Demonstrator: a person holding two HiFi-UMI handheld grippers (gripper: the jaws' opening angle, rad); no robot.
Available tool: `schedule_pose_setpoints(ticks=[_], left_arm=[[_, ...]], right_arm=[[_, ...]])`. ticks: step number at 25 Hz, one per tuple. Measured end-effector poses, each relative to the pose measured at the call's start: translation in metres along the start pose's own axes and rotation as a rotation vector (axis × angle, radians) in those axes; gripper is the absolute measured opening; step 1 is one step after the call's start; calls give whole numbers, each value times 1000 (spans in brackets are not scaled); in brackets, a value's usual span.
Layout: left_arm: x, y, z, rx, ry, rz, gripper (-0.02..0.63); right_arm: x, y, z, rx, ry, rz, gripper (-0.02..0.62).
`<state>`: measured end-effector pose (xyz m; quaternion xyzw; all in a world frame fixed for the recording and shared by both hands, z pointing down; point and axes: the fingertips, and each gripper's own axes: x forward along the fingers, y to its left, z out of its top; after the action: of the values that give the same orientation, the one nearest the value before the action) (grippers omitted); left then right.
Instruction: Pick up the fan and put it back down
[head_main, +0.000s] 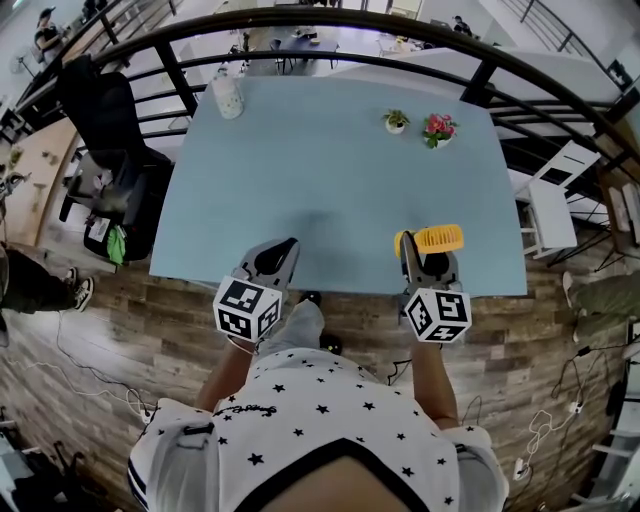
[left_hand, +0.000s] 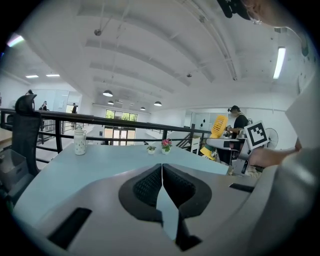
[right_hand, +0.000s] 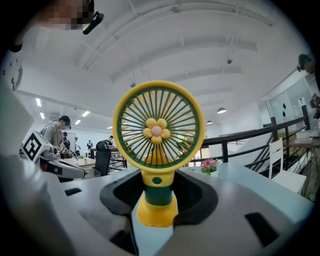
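A small yellow fan with a green grille, a flower hub and a green stem stands upright between the jaws of my right gripper, which is shut on its stem and base. In the head view the fan is over the near right part of the light blue table, just ahead of the right gripper. I cannot tell whether its base touches the table. From the left gripper view the fan shows far right. My left gripper hovers at the near table edge, pads together, holding nothing.
A white dotted jar stands at the table's far left corner. Two small flower pots sit at the far right. A black railing curves behind the table. A black office chair is on the left and a white chair on the right.
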<state>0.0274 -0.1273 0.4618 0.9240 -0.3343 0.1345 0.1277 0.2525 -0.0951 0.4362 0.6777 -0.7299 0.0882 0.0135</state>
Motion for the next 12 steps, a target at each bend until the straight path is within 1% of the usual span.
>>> schedule_pose_setpoints(ticks=[2,5,8,12], left_arm=[[3,4,7,10,-8,-1,29],[7,10,5,12,11,-1,29],[8,19,3,2,24,15,29],[11,30,9,3,14,32,29]], right_arm=[[7,1,2,1,-1,7,173],[18,1,1,8,-2,11,173],[28,3,0,11,4,22,173],[43,4,1,8,5,35,173]])
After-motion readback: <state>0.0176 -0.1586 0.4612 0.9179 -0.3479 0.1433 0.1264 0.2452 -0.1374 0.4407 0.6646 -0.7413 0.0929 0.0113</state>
